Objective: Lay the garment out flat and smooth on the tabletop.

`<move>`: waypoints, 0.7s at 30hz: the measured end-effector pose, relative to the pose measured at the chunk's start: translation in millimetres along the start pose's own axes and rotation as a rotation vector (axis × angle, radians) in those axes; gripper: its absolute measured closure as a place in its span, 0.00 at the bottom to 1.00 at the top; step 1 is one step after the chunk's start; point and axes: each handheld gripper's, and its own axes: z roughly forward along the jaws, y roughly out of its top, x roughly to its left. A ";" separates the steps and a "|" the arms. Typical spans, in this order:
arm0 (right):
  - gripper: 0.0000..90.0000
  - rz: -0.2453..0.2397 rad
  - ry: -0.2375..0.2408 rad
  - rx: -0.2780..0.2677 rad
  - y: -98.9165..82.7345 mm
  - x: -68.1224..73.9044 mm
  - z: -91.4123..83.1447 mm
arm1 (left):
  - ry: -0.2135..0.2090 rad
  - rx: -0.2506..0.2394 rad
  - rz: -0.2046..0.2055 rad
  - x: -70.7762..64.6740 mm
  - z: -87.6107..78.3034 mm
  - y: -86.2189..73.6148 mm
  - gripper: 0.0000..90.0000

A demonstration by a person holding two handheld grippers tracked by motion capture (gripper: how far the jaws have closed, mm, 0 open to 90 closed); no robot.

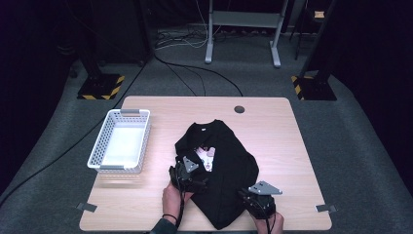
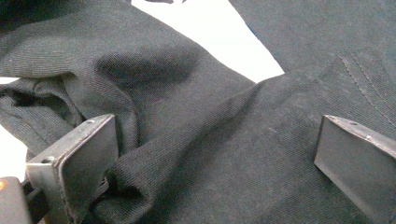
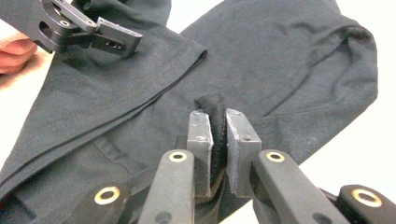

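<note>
While the black shirt [image 1: 221, 170] lies mid-table, my right claw [image 3: 218, 140] pinches a fold.
My left claw [image 2: 210, 158] is spread wide. Soft, limp cloth: grip hems, not flat areas.

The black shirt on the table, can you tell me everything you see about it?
The shirt is a black T-shirt of soft knit cloth, with stitched hems and a white print partly hidden by folds. It lies crumpled and partly folded on the near middle of the wooden table, collar toward the far side, right of the white basket. The right hand-held gripper pinches a small fold of it. The left hand-held gripper stands open over the cloth, one jaw against a fold.
</note>
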 end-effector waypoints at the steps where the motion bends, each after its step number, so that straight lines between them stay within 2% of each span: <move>1: 0.91 0.004 0.000 0.001 -0.7 -0.3 -1.1 | 0.000 0.000 0.000 -0.1 0.0 0.0 0.00; 15: 0.90 -0.009 -0.023 0.028 -11.2 -9.9 -19.0 | 0.001 0.001 0.001 0.0 -0.3 -0.1 0.00; 21: 0.89 0.001 -0.021 0.031 -17.8 -12.2 -30.3 | 0.001 0.001 0.002 0.0 -0.3 -0.1 0.00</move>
